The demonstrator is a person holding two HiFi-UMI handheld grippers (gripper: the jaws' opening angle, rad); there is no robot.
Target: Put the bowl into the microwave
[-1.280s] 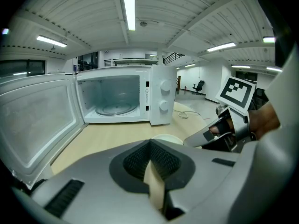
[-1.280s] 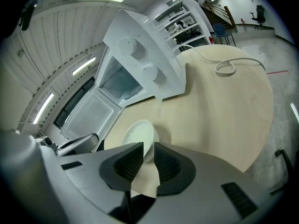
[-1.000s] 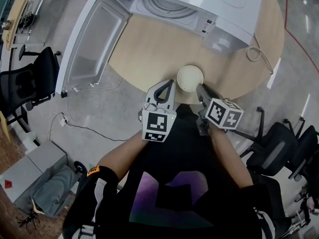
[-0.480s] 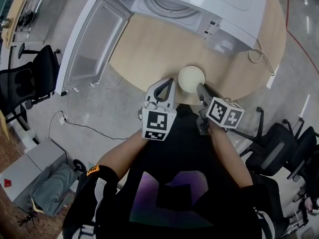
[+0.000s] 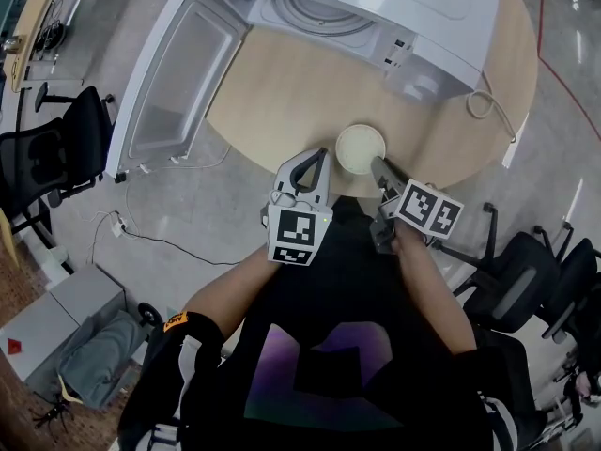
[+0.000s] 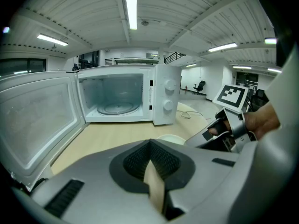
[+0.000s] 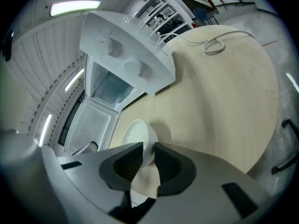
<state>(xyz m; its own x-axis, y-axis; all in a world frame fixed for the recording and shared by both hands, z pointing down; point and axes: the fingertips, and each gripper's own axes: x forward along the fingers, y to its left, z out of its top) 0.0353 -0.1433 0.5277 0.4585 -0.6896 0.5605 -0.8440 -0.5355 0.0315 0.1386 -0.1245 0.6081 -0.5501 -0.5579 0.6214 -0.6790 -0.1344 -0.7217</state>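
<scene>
Microwave at the far side of the bench, door swung fully open to the left, turntable showing in the cavity. That part looks ready. Bowl, white and upright, sits on the bench near the front edge, well apart from the microwave opening and off to its right. Step in hand, as I judge it: taking hold of the bowl, transfer not yet begun. The next move calls for a firm pinch on the rim and a level lift, then a carry forward and leftward across the bench to the cavity, clearing the front sill and setting down on the turntable. A one-sided rim grip could let the bowl tip, so a slow carry seems wise. Right claw: jaws drawn in to a narrow gap with the bowl's near rim between them, one pad inside the wall and one outside, apparently pinching it. Left claw: jaws brought together with nothing between them, just beside the bowl's left edge but not touching it.
</scene>
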